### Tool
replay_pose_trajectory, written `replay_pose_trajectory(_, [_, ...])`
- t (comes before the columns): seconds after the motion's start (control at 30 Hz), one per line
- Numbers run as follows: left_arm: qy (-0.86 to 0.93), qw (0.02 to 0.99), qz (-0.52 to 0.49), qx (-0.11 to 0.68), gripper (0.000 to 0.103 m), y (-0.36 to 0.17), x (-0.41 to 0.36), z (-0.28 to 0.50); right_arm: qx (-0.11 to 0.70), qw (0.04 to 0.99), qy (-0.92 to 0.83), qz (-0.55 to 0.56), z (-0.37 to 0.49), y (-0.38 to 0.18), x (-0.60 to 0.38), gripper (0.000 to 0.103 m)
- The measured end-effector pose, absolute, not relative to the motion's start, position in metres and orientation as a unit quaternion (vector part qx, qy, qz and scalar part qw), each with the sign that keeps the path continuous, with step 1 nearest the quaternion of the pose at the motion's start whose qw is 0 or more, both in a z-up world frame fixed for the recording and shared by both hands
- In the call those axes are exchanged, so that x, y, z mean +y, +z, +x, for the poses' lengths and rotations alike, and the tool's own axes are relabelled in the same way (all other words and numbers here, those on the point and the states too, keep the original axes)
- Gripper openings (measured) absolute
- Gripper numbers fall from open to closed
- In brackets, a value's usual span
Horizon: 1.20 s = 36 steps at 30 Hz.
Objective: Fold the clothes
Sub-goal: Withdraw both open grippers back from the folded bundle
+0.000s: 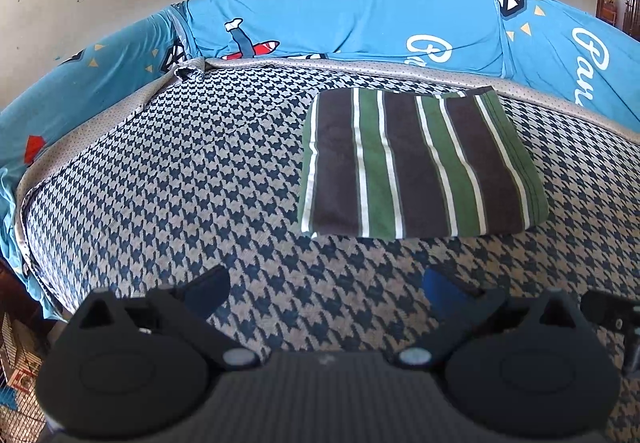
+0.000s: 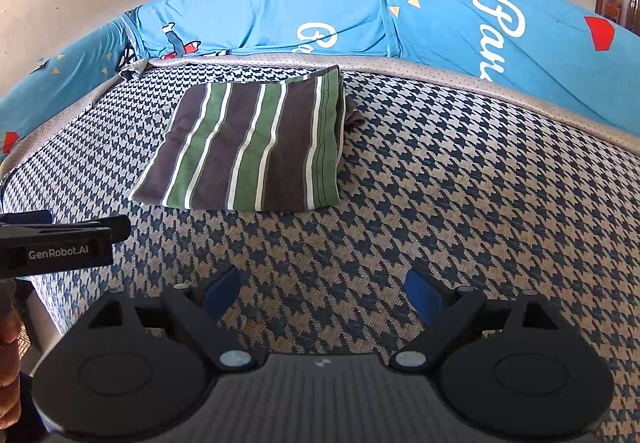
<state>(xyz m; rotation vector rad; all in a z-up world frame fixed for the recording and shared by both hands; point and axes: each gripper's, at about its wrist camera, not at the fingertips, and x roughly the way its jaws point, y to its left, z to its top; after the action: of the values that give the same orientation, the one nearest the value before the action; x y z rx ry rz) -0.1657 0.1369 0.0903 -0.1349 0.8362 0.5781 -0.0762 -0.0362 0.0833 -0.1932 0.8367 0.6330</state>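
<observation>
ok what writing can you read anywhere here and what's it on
"GenRobot.AI": white print on the side of the left gripper, seen in the right wrist view.
"Par": white script on the blue sheet, cut off below by the mattress edge.
A second white script word further left on the sheet is mostly hidden; unreadable.

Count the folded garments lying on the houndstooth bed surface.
1: the striped folded garment lies on the houndstooth cover, near the blue bolster at the far edge. Nothing else folded shows.
</observation>
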Motion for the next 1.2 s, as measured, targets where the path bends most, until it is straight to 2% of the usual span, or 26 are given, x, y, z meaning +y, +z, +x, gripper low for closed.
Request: replay_pose_trajectory(1.2, [0.264,0.858,-0.064,0.436,0.103,0.072,0.131,-0.161,0.429,0.847,0.295,-0.102,-0.077,0.07,-0.018,0.09])
